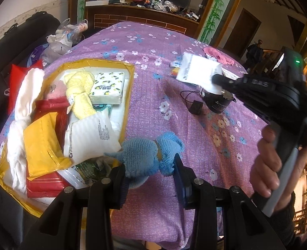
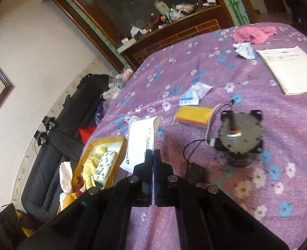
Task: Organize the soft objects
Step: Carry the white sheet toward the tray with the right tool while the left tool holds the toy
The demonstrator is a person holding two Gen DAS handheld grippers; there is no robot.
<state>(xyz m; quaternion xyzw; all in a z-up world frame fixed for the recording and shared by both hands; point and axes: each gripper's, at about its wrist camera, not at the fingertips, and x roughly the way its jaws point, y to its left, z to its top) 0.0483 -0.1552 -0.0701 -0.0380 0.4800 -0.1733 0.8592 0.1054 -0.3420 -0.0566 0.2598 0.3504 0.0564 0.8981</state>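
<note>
My left gripper (image 1: 149,166) is shut on a blue knitted cloth (image 1: 147,152) and holds it at the right edge of a yellow-rimmed box (image 1: 130,77) full of soft items: a yellow towel (image 1: 80,91), a tissue pack (image 1: 108,87), a white padded pouch (image 1: 90,135), a yellow packet (image 1: 43,143) and white cloth (image 1: 22,112). My right gripper (image 2: 153,154) is shut on a white padded envelope (image 2: 140,139), held above the purple cloth; it also shows in the left wrist view (image 1: 197,73). A pink cloth (image 2: 253,33) lies at the table's far side.
A purple flowered tablecloth (image 2: 195,73) covers the table. A black motor with wires (image 2: 238,139), a coloured sheet pack (image 2: 193,115), a small blue-white sachet (image 2: 193,94), a crumpled wrapper (image 2: 244,50) and a paper booklet (image 2: 288,68) lie on it. A dark sofa (image 2: 55,145) stands left; a cluttered cabinet stands behind.
</note>
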